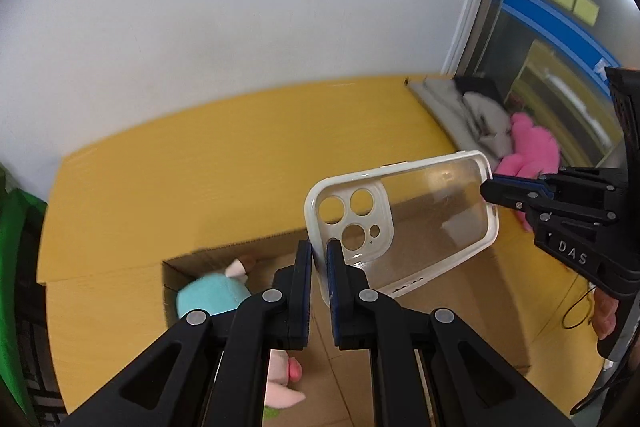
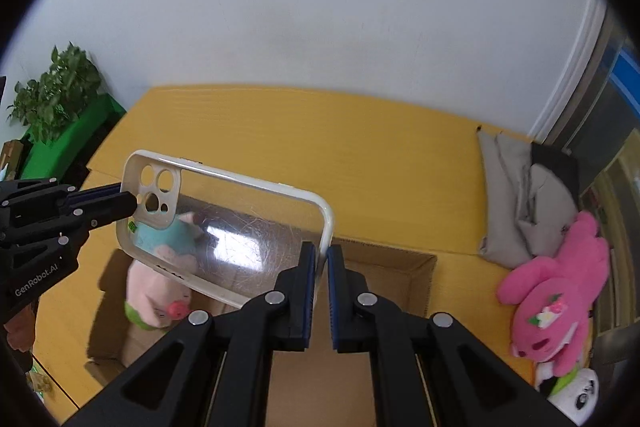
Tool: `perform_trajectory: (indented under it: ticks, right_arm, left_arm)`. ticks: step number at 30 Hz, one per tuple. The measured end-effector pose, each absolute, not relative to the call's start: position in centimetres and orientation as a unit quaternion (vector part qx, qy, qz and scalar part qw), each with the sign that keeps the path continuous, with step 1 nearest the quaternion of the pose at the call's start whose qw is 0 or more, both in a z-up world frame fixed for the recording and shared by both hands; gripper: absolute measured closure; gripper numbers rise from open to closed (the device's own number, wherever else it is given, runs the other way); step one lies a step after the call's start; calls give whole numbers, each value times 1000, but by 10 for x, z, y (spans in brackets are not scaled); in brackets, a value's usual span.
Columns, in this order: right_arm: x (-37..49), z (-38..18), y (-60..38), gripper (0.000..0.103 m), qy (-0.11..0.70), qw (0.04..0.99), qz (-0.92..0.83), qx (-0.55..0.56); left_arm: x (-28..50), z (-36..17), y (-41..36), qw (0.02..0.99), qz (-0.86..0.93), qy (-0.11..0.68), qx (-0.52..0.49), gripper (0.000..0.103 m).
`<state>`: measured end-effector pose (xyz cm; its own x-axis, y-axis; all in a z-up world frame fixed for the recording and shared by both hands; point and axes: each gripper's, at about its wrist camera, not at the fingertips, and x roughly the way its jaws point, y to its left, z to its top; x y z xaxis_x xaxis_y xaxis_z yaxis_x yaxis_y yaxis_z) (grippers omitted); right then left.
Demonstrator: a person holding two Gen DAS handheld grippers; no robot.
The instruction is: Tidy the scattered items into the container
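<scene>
A clear phone case (image 1: 416, 223) with a white rim is held in the air above an open cardboard box (image 1: 460, 291). My left gripper (image 1: 319, 263) is shut on the case's camera-hole end. My right gripper (image 2: 319, 267) is shut on its opposite end, and the case (image 2: 240, 227) spans between them. The right gripper also shows in the left wrist view (image 1: 490, 189); the left gripper shows in the right wrist view (image 2: 132, 203). A pink and blue plush pig (image 2: 160, 291) lies inside the box (image 2: 404, 275).
The box sits on a yellow table (image 2: 320, 147) against a white wall. A pink plush (image 2: 560, 291), grey cloth (image 2: 524, 199) and a white panda toy (image 2: 580, 395) lie at the table's right. A green planter (image 2: 60, 139) stands at the left.
</scene>
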<state>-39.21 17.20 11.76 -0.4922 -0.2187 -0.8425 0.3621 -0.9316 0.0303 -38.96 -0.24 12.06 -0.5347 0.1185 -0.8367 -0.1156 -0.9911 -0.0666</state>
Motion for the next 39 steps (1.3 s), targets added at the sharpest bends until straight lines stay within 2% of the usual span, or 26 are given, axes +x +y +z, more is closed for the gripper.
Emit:
perform_trajectory:
  ticks: [7,14,18,31,32,34,35,36,37,39]
  right_arm:
    - [-412,17,164,98,58,178,-827,530]
    - [-419,-25,170,98,59,170,-811,557]
    - [-422,-42,163,98,73,163,-805,566]
    - [-428,-73,158,97,51,167,-800,574]
    - [-428,-74,158,97,51,169,-801,572]
    - [-425,-75,162,95,38,180,-802,568]
    - [-424,-73,163,95,32,185,-804,564]
    - [-421,-70,165,88,26,190,-807,558]
    - [-416,-66,166,81,23,195,-811,551]
    - [-408,-56,168,45,23,200,-819,538]
  left_arm:
    - [-409,26,-5,53,835,-3,-548,96]
    - [-420,-22,5,48,816,-7,-577,96]
    - [-426,-39,7,30,808,9,-588,96]
    - [-425,-58,2,-7,808,28,-589,96]
    - [-424,-57,1,-7,809,24,-587,94]
    - [-420,-52,-1,-5,813,14,-582,82]
    - [-417,-48,-1,-2,817,10,-577,64]
    - [-415,-44,0,1,821,8,-571,50]
    - [-411,-38,1,4,828,8,-561,44]
    - [-398,-23,2,11,841,8,-540,32]
